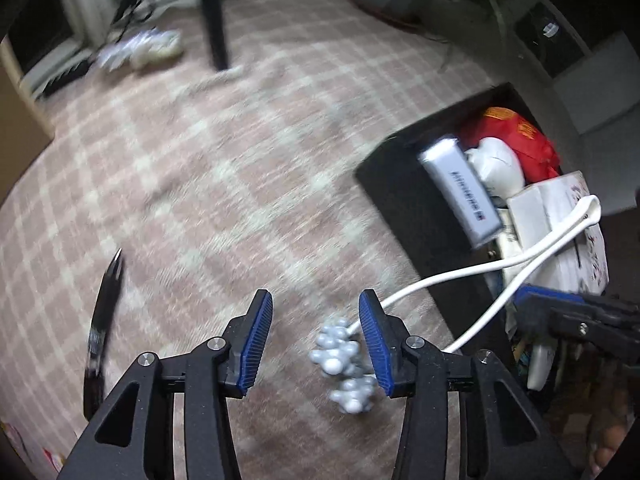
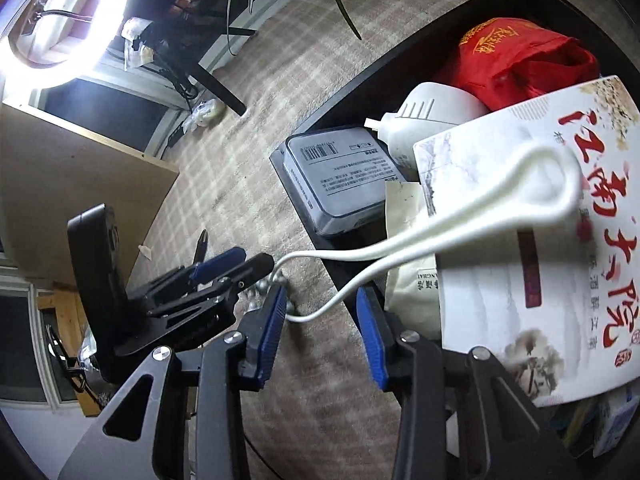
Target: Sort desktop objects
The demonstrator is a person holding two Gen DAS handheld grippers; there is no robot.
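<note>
A massager with a knobby silver-grey head [image 1: 340, 348] and a long white looped handle [image 1: 480, 272] lies on the pink plaid cloth [image 1: 200, 184]. My left gripper [image 1: 315, 304] is open around the head, which sits close to the right pad and clear of the left one. The handle arches right over the black box [image 1: 400, 192]. In the right wrist view the handle [image 2: 400, 244] runs between the blue pads of my right gripper [image 2: 321, 300], which is open with the thin handle near its left pad. My left gripper [image 2: 252, 260] and the head [image 2: 262, 286] show just beyond.
The black box [image 2: 360, 80] holds a grey case [image 2: 340, 172], a white item [image 2: 432, 112], a red bag [image 2: 512, 56] and a white carton with red characters [image 2: 540, 280]. A black pen [image 1: 104, 320] lies left on the cloth. A dark furniture leg [image 1: 214, 20] stands far off.
</note>
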